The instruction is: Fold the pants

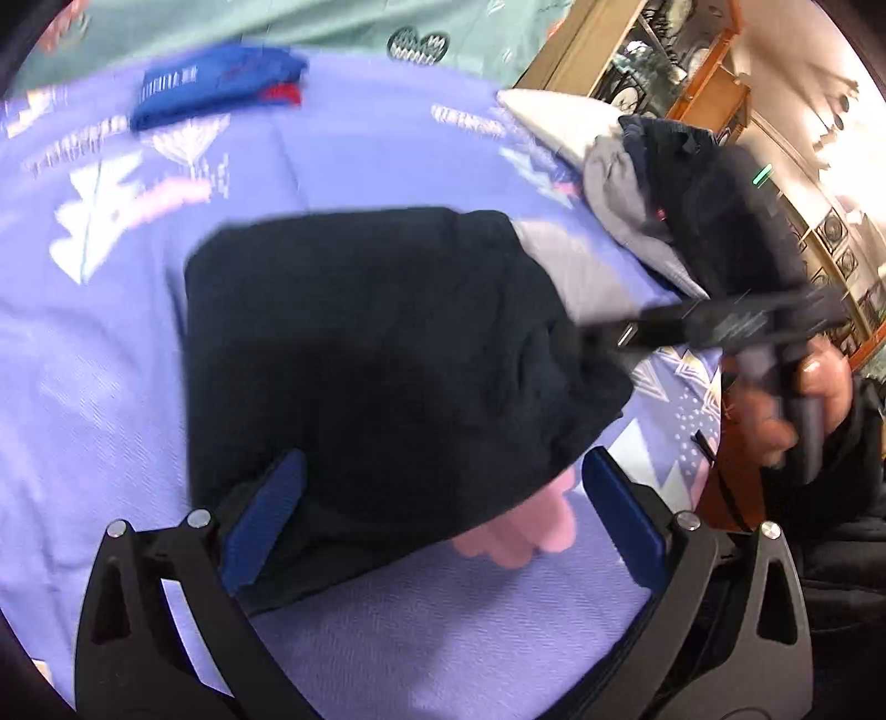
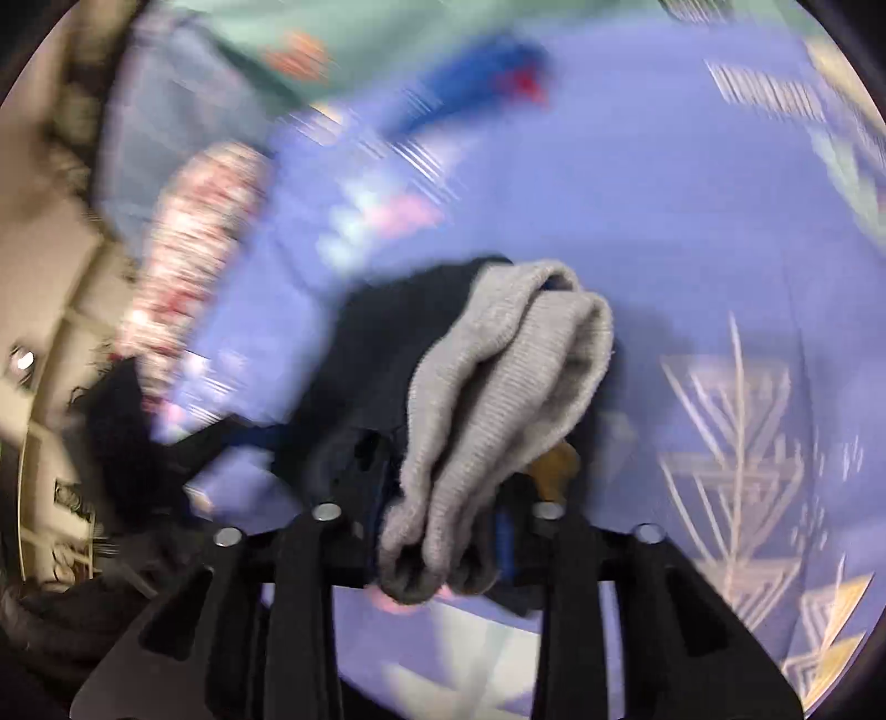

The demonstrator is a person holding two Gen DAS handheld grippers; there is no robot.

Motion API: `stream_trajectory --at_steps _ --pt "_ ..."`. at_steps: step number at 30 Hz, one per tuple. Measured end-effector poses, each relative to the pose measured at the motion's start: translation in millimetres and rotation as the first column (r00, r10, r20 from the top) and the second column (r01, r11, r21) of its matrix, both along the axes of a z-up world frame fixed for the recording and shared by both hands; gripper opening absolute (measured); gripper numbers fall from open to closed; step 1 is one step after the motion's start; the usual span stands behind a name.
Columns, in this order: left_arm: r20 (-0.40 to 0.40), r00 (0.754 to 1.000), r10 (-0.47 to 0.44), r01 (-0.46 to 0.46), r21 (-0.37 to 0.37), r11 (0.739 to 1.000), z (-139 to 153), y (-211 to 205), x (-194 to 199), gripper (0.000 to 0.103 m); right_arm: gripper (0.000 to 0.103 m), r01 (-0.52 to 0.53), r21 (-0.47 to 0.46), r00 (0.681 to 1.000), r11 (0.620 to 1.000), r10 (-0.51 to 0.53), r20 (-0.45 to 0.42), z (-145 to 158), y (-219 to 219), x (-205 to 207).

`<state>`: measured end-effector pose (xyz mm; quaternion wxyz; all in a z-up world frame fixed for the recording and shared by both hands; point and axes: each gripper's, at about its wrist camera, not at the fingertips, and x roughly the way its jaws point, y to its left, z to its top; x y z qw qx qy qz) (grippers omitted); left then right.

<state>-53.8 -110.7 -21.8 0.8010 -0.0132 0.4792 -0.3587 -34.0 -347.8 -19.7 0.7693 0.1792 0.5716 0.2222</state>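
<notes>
Dark navy pants (image 1: 360, 343) lie partly folded on the purple bedsheet (image 1: 332, 155). My left gripper (image 1: 443, 498) stands open just above them. Its blue pads (image 1: 266, 515) straddle the near edge of the dark cloth without pinching it. In the left wrist view a hand (image 1: 819, 382) holds my right gripper (image 1: 720, 327) at the right, with the far end of the pants lifted in a bunch. In the right wrist view my right gripper (image 2: 443, 531) is shut on that bunch: the grey ribbed band (image 2: 498, 376) and dark cloth (image 2: 382, 360) hide its fingertips.
A folded blue garment (image 1: 216, 83) lies at the back of the bed, and a white pillow (image 1: 554, 119) at the back right. Green bedding (image 1: 277, 22) lies beyond it. Wooden shelves (image 1: 692, 72) stand past the bed's right edge. A patterned bolster (image 2: 194, 249) lies to the left.
</notes>
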Motion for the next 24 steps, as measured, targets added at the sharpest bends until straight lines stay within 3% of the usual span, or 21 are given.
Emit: stream_trajectory --at_steps 2,5,7,9,10,13,16,17,19,20,22,24 --pt "0.016 1.0 0.011 -0.01 -0.036 0.999 7 7 -3 0.101 0.044 0.018 0.063 1.0 0.998 -0.019 0.014 2 -11 -7" --pt "0.072 0.997 0.006 0.0 -0.085 0.996 23 18 -15 0.101 0.05 0.024 -0.046 0.989 0.999 -0.017 0.146 45 -10 -23" --pt "0.085 0.996 -0.02 0.029 -0.109 0.994 27 24 -22 0.101 0.058 0.023 -0.04 0.955 0.999 -0.011 0.296 87 -6 -34" --pt "0.055 0.998 -0.043 0.049 -0.106 0.993 21 23 -22 0.101 0.069 -0.059 0.029 0.923 0.998 0.044 0.382 115 11 -34" --pt "0.018 0.999 -0.045 0.046 -0.096 0.994 13 20 -19 0.101 0.07 -0.103 0.048 0.916 0.993 0.076 0.395 122 21 -30" --pt "0.011 0.999 -0.043 0.044 -0.075 0.996 4 14 -19 0.101 0.07 -0.205 0.115 0.929 0.972 0.156 0.336 114 68 7" --pt "0.049 0.998 -0.045 0.048 -0.047 0.998 3 10 -24 0.101 0.07 -0.201 0.191 0.974 0.961 0.174 0.146 66 106 56" --pt "0.061 0.997 -0.047 0.049 -0.035 0.998 2 9 -27 0.101 0.069 -0.186 0.173 0.982 0.967 0.175 0.078 44 116 70" --pt "0.098 0.994 -0.049 0.048 0.013 0.999 -1 4 -31 0.101 0.055 -0.139 0.109 0.99 0.984 0.142 -0.016 1 128 97" --pt "0.106 0.993 -0.049 0.044 0.042 0.998 -5 2 -32 0.101 0.04 -0.103 0.157 0.993 0.982 0.111 -0.042 -14 121 103" --pt "0.122 0.991 -0.061 0.057 0.041 0.998 -6 1 -34 0.101 0.038 -0.08 0.221 0.994 0.972 0.094 -0.052 -12 113 102" --pt "0.132 0.989 -0.07 0.066 0.039 0.997 -5 0 -35 0.101 0.041 -0.086 0.233 0.996 0.969 0.086 0.011 12 102 88"
